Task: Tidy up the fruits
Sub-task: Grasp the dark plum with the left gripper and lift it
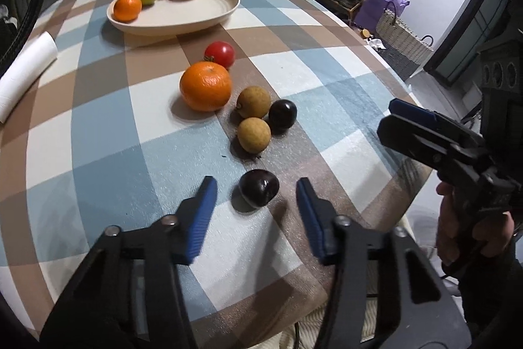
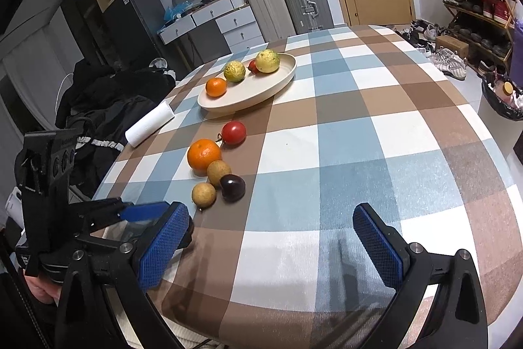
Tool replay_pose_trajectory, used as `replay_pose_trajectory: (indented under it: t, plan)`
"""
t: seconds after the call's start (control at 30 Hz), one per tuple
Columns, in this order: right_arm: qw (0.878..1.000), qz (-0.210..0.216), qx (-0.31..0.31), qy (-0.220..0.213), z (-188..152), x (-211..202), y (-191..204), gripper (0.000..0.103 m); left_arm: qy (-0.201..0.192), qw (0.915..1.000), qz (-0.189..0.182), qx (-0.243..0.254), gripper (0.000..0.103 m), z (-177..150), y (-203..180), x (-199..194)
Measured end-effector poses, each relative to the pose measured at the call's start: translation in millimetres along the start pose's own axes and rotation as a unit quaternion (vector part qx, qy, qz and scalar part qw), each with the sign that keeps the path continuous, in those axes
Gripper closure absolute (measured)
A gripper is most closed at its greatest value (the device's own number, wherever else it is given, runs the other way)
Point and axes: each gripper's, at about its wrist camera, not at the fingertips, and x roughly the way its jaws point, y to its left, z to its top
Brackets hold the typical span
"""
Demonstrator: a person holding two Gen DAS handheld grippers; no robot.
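The dark plum lay on the surface between the blue pads of your left hand-held gripper, untouched, jaws apart. Your right hand-held gripper, also open, stood farther off, so the left was nearer.

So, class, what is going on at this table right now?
A person holds a two-finger gripper in each hand and is sorting fruit. The left gripper is down at the table, its jaws either side of a dark plum but not pressing it. The right gripper is open over bare cloth. A beige plate already holds four fruits; an orange, a tomato, two longans and another plum wait on the checked cloth.
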Motion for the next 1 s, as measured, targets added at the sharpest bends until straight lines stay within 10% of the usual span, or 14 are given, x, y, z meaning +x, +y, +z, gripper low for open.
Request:
replay_pose_trajectory:
  t: [0.23,1.0]
  plan:
    - [1.000,0.000,-0.001,0.006,0.1,5.6,2.3,0.001,0.004,0.9992,-0.036,-0.014,0.080,-1.5,9.0,0.7]
    - [0.999,0.029,-0.014,0.022,12.1,32.8,15.2,0.003,-0.042,0.9944,-0.055,-0.080,0.081,12.5,70.4,-20.8]
